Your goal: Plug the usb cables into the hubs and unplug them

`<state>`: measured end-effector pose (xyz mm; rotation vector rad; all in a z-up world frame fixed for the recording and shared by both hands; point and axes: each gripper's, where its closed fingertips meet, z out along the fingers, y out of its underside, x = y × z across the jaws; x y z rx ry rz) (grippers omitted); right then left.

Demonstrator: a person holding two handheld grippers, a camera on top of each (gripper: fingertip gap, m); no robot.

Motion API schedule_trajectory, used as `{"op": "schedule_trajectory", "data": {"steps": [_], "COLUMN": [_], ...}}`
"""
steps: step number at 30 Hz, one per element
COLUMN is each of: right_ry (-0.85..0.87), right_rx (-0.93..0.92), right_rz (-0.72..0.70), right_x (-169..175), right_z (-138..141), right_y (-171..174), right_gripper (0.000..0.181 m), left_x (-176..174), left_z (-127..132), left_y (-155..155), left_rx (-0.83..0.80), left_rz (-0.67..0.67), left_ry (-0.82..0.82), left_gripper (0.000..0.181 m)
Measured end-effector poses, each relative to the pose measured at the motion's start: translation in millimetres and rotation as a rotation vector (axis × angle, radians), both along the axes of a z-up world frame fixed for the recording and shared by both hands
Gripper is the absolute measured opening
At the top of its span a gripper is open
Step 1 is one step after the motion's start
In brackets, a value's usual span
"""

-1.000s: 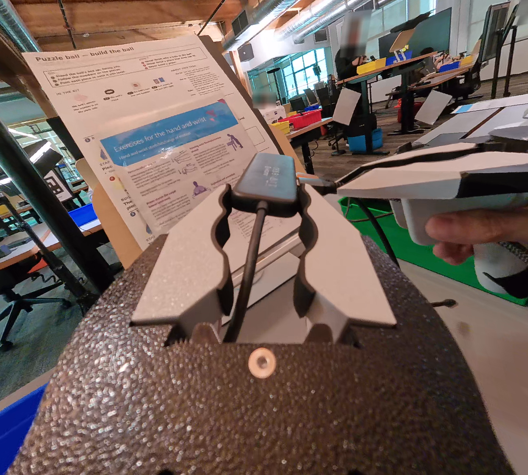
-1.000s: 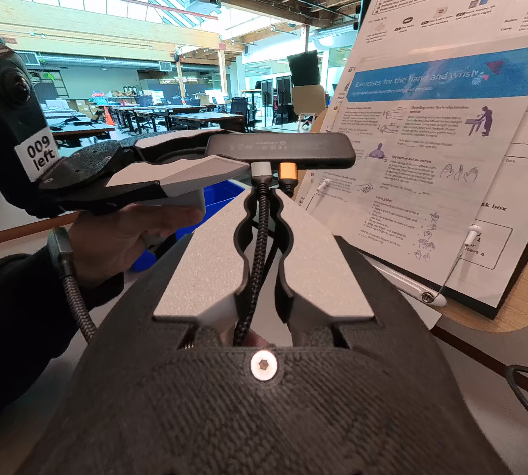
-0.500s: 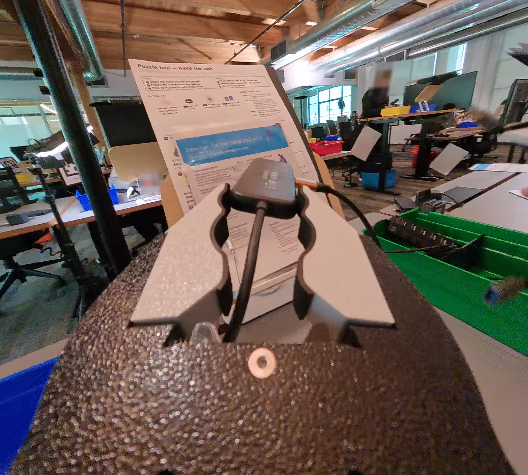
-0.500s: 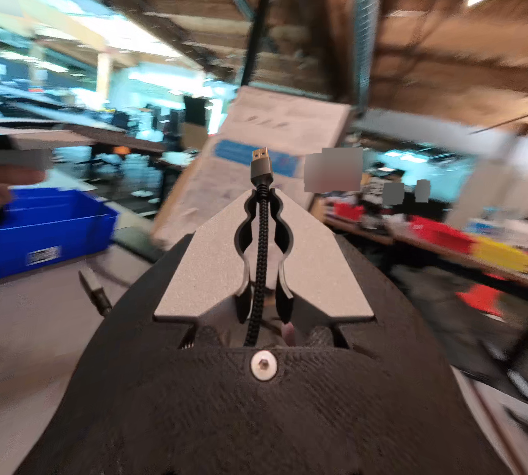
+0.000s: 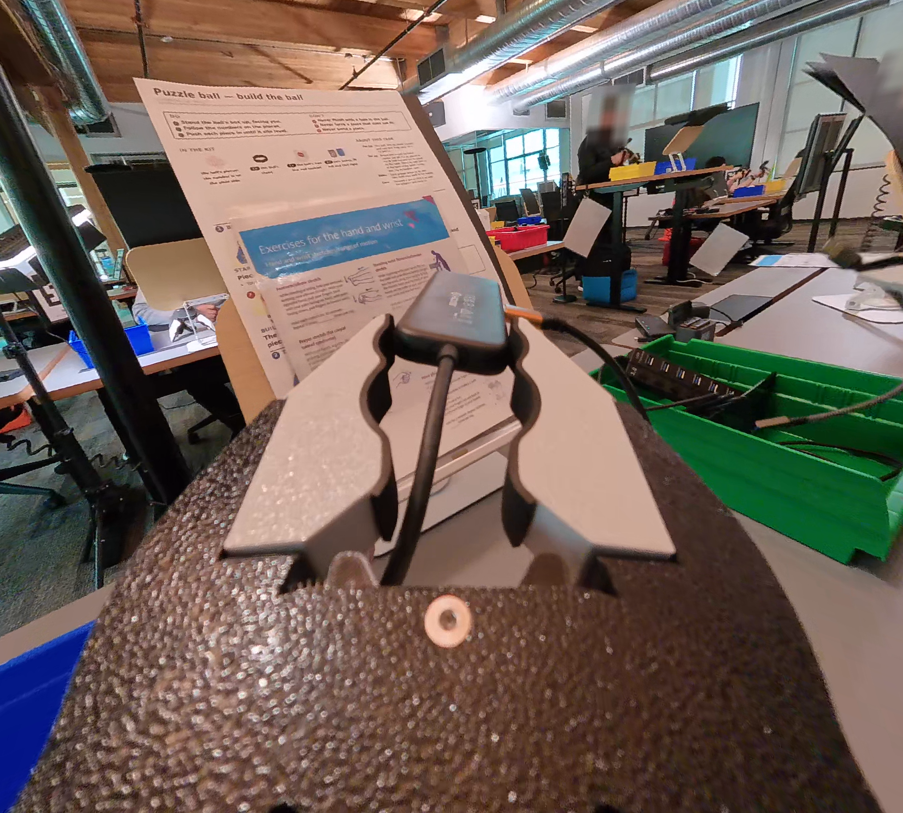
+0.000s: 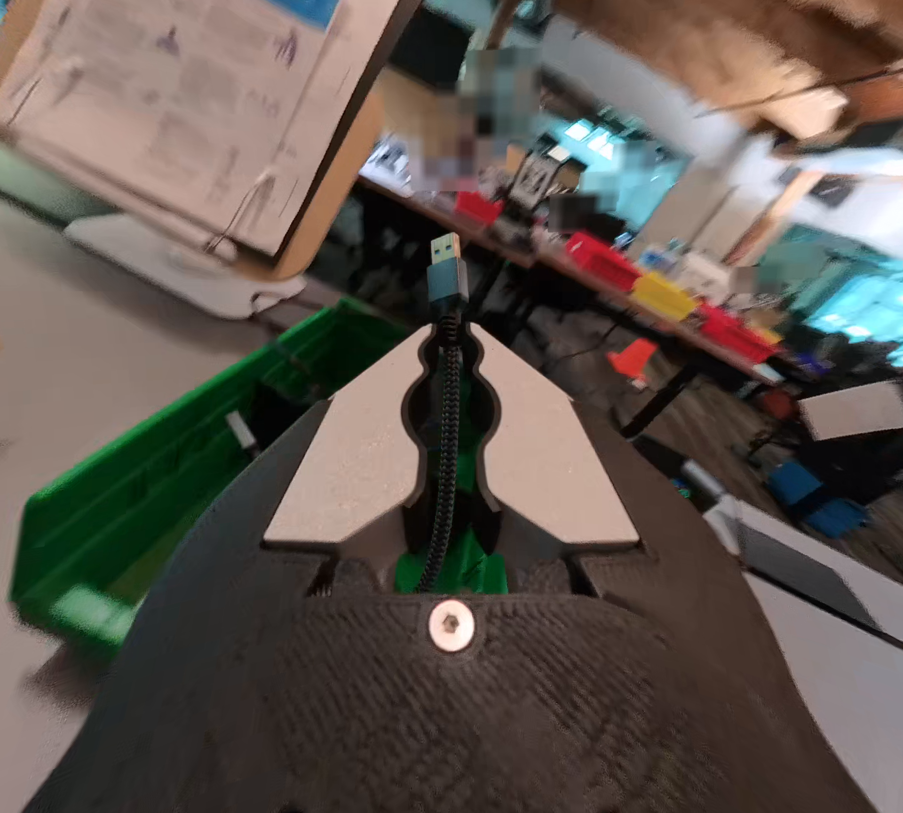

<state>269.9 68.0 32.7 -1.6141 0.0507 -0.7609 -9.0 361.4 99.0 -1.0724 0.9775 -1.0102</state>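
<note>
The left tool (image 5: pixel 452 340) is clamped on the near end of a dark grey hub (image 5: pixel 454 315), its two grey fingers (image 5: pixel 312 442) pressing the hub's sides; the hub's own black lead (image 5: pixel 422 462) runs back between the fingers toward the tool's body; the hub is held up off the tabletop (image 5: pixel 830 633), pointing away and tilted slightly upward. One cable with an orange plug (image 5: pixel 523 314) sits in the hub's right side, its black cord (image 5: pixel 611 374) curving down toward a green bin (image 5: pixel 762 486) on the tabletop to the right; inside the bin lies a second black hub (image 5: pixel 679 374) with several thin cords, and a loose braided cable end (image 5: pixel 772 423) hangs over the bin. Behind the held hub stands a board with printed sheets (image 5: pixel 312 183), leaning back; farther off are other desks with red, yellow and blue bins.

The right tool (image 6: pixel 447 335) is shut on a braided cable (image 6: pixel 447 437), gripping it just below the grey plug (image 6: pixel 445 286); the plug's bare metal tip stands up past the fingertips, free of any hub; the cable runs down between the fingers. This view is motion-blurred; below and left of the tool lies the green bin (image 6: pixel 146 472), and beyond it the leaning board (image 6: pixel 185 71).
</note>
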Motion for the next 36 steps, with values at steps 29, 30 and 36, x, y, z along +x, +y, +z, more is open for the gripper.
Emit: {"op": "schedule_trajectory", "data": {"steps": [29,30,36], "right_ry": [0.469,0.463,0.376], "right_rx": [0.299,0.279,0.242], "right_rz": [0.723,0.724,0.617], "right_x": [-202,-208,-212], "right_z": [50,45,30], "right_y": [193,200,218], "right_gripper": [0.055,0.054,0.038], "left_x": [33,35,47], "left_z": [-20,-22,-30], "left_y": [-33,-34,-45], "left_rx": [-0.133,-0.141,-0.126], "left_rz": [-0.195,-0.200,-0.196], "left_ry": [0.006,0.008,0.024], "left_gripper": [0.045,0.045,0.045]}}
